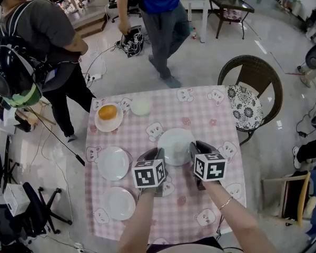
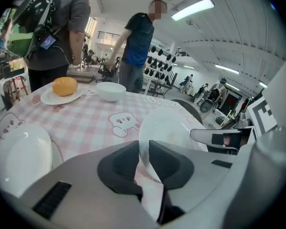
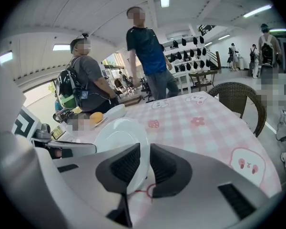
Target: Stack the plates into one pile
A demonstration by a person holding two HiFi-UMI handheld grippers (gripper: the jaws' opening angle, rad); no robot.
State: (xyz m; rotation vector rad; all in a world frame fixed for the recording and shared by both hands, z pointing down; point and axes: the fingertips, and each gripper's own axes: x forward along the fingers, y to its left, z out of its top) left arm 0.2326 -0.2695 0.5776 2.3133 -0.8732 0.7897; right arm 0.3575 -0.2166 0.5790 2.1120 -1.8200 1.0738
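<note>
The tabletop (image 1: 210, 115), under a pink checked cloth with cartoon prints, is filling the middle of the head view; its near edge is running out of the bottom of the picture. Two people are standing beyond it: one in grey (image 1: 42, 41) wearing a backpack, and one in blue (image 1: 160, 15) whose head is being cut off by the top edge. A wicker chair (image 1: 253, 83) with a patterned cushion is sitting at the far right corner, partly hidden by the cloth.

The middle plate (image 1: 175, 144) is sitting between the two grippers. The left gripper (image 1: 154, 155) is gripping its left rim, and the right gripper (image 1: 196, 148) is gripping its right rim. In each gripper view the white rim is running between the dark pads, with the jaws clenched on it. The marker cubes are covering the plate's near edge, so whether it is clear of the cloth is hard to make out.

Two more empty plates (image 1: 114, 163) (image 1: 119, 203) are lying on the left side. A serving plate (image 1: 108, 118) is carrying something round and orange, too small to identify, beside a small bowl (image 1: 141, 106).
</note>
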